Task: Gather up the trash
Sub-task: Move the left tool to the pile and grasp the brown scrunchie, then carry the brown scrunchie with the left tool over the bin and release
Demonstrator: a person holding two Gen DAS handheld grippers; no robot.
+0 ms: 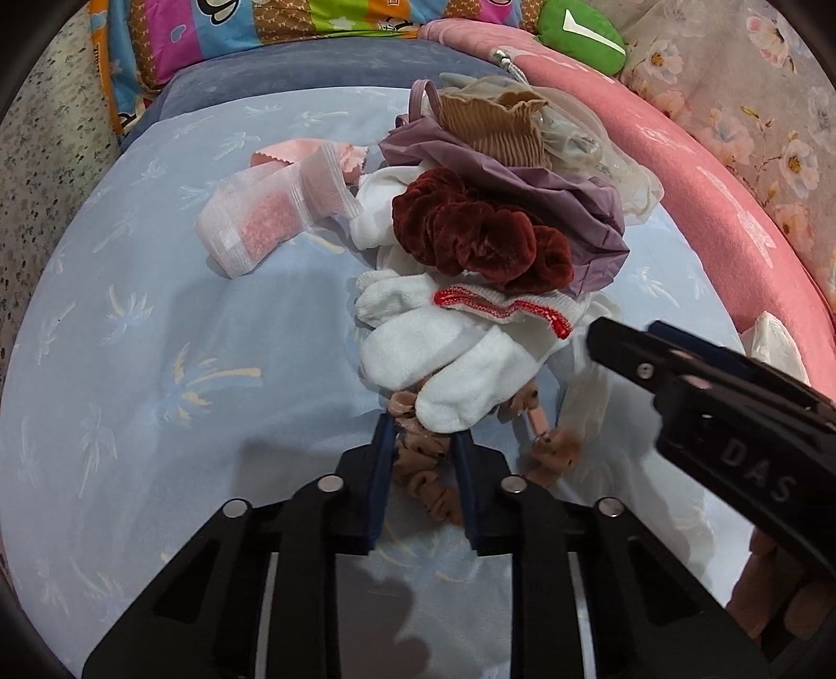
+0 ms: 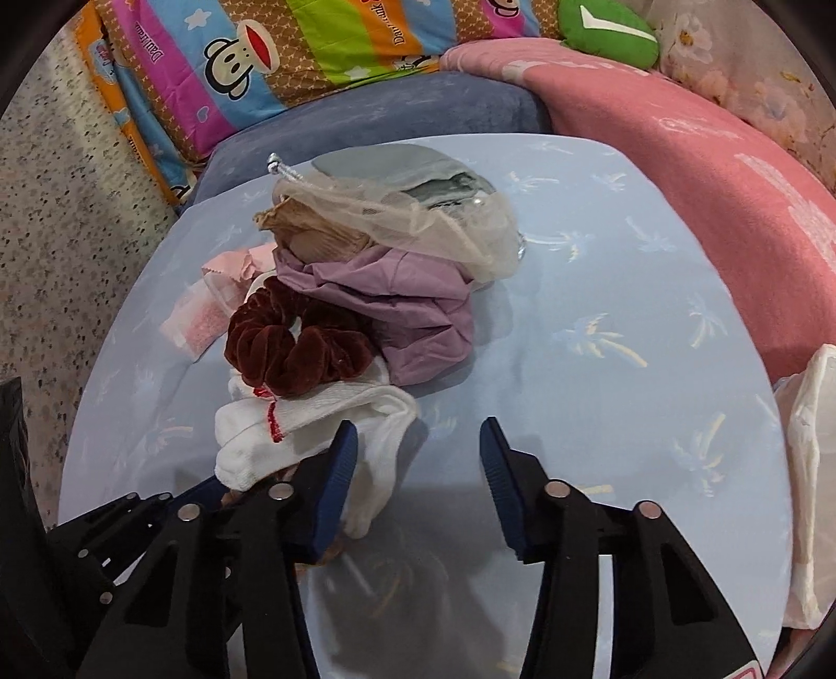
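A heap of small cloth items lies on a light blue sheet [image 1: 130, 313]: white socks with red trim [image 1: 449, 360], a dark red velvet scrunchie [image 1: 480, 230], a mauve cloth [image 1: 575, 209], a tan ribbed piece [image 1: 501, 130] and a sheer pouch [image 2: 418, 214]. My left gripper [image 1: 423, 433] is shut on a peach spotted scrunchie [image 1: 428, 480] under the socks. My right gripper [image 2: 418, 444] is open and empty, its left finger against the white socks [image 2: 313, 423]; it also shows at the right of the left wrist view [image 1: 679, 376]. The red scrunchie [image 2: 292, 344] lies just beyond.
A pink-filled white sachet [image 1: 261, 219] lies left of the heap. A pink blanket [image 2: 705, 209] curves along the right side, with a white bag [image 2: 810, 470] at the right edge. A blue cushion [image 2: 392, 104], a striped cartoon cloth [image 2: 261, 52] and a green pillow [image 2: 606, 26] lie behind.
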